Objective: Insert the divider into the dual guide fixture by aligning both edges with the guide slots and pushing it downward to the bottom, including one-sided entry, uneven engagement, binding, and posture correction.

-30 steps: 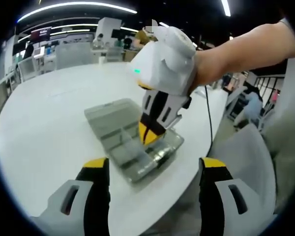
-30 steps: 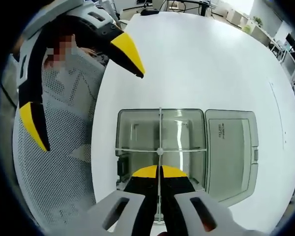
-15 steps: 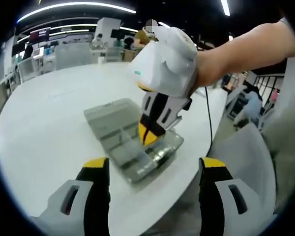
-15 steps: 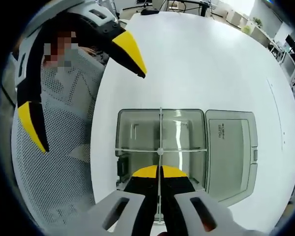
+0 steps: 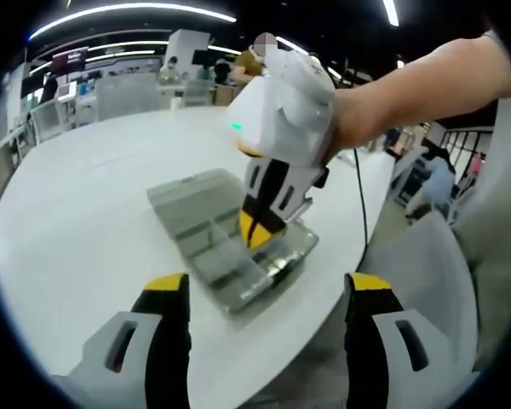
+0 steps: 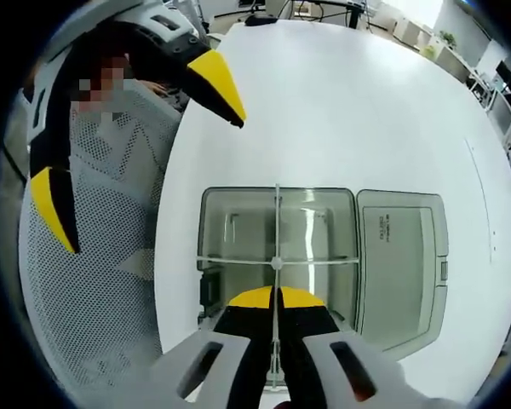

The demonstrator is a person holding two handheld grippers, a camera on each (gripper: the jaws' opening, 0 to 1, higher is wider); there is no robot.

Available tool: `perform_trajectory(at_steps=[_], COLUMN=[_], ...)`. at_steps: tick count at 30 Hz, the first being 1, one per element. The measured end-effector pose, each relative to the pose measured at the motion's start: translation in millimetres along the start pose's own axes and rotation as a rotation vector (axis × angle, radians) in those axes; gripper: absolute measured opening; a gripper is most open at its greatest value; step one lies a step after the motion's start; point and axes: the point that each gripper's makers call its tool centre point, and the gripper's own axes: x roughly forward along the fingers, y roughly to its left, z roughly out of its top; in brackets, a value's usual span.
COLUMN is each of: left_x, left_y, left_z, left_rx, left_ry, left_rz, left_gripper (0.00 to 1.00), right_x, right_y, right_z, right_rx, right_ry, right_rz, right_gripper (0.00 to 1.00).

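Thin clear divider (image 6: 277, 234) pinched between the closed jaws of the right gripper (image 6: 277, 298), extended ahead across the open grey fixture box (image 6: 238, 234), left gripper (image 5: 264, 285) held wide open, well short of the box on the white table (image 6: 349, 111)

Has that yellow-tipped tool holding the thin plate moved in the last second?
No. The right tool stays clamped on the divider, same spot over the clear box.

Near end of the divider (image 6: 276, 247) hidden between the closed right tongs (image 6: 275, 297).
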Motion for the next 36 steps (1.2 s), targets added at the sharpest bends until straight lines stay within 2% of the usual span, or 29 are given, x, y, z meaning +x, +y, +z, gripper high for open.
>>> perform_trajectory(at_steps=[8,15,18,25,36], left_x=[-1,-1,-1,1,-3], left_y=[-1.5,-3.2,-2.6,-4.9,-3.4], left_z=[0.8,3.0,2.8,4.7,3.7], left_rx=[0.002,0.008,0.011,0.025,0.047], left_ry=[0.002,0.001,0.002,0.005,0.022], left_rz=[0.004,0.002,0.002,-0.007,-0.011], left_gripper=[0.73,0.73,0.73,0.73,0.73], right_x=[0,-2,-6,-17,-26], right_y=[-2,-1,-1,5,6], right_z=[-1.0,-2.5,-2.9,-3.7,-4.1], right_rx=[-0.033,-0.013,0.01,-0.005,0.052], right_ry=[0.0,-0.001,-0.018,-0.05,-0.127], right_rz=[0.002,0.006,0.013,-0.006,-0.048], right_gripper=[0.0,0.0,0.09,0.14,0.21])
